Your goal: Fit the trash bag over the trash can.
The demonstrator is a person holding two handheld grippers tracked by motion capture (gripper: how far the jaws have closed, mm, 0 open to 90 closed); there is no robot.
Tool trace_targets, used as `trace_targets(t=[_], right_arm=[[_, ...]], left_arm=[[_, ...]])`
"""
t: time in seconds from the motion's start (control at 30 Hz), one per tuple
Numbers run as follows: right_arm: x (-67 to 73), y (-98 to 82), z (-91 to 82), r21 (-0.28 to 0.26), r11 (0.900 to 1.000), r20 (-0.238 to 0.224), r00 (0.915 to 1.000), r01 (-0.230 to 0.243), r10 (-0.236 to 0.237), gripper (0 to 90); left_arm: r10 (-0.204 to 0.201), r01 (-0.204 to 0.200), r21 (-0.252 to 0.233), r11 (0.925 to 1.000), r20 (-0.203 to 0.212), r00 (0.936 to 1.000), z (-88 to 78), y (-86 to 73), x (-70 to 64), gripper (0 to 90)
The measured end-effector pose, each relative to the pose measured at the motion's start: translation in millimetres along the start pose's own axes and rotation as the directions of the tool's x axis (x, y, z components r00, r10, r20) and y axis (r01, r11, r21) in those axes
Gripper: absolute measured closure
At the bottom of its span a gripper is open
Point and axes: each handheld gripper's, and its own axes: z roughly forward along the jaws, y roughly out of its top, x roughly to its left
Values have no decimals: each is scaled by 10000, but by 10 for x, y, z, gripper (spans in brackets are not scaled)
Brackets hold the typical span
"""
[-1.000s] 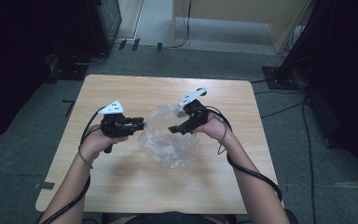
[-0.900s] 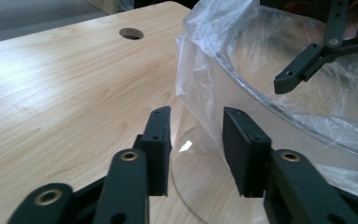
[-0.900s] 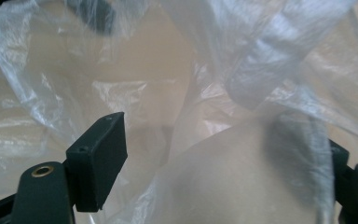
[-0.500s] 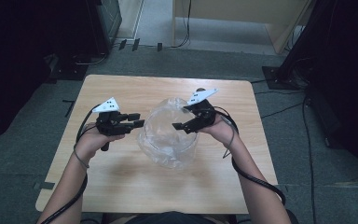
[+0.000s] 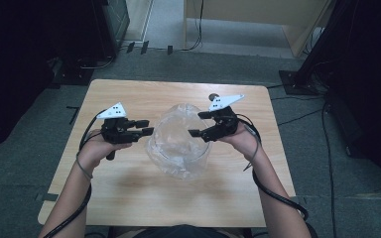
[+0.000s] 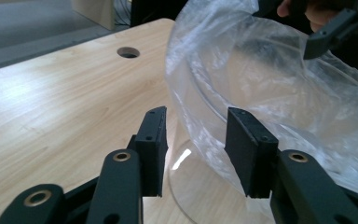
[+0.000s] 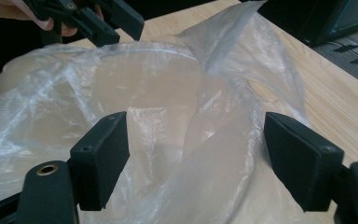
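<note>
While lining a clear bowl point(image 5: 178, 163) mid-desk point(image 5: 129, 198), thin plastic bag point(image 5: 176, 134) between 2 grippers: left gripper point(image 5: 144, 127) jaws just widened, nothing pinched; right gripper point(image 5: 198, 124) jaws wide, straddling loose film ungripped.

A plastic bag point(image 5: 171, 130) lined a bowl point(image 5: 178, 158) standing mid-surface point(image 5: 129, 198), between the left gripper point(image 5: 146, 127) and right gripper point(image 5: 198, 124).

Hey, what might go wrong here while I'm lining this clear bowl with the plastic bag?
The thin clear plastic bag sits loosely bunched over the round clear bowl, with neither tool pinching it, so it may slide off the rim. The left tool stands close to the bowl's wall; a nudge might push the light bowl across the wooden table.
</note>
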Motion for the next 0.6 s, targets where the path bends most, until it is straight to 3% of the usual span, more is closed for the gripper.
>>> trace_targets(t=[0.27, 0.6], right_arm=[[0, -44, -139, -63, 9999, -259, 9996, -88, 87, 242], [-41, -103, -386, -424, 9989, -165, 9997, -192, 185, 249]], left_arm=[[-61, 59, 119, 9999, 186, 9998, -58, 19, 2, 536], [-62, 56, 333, 9994, 164, 9998, -71, 19, 2, 485]])
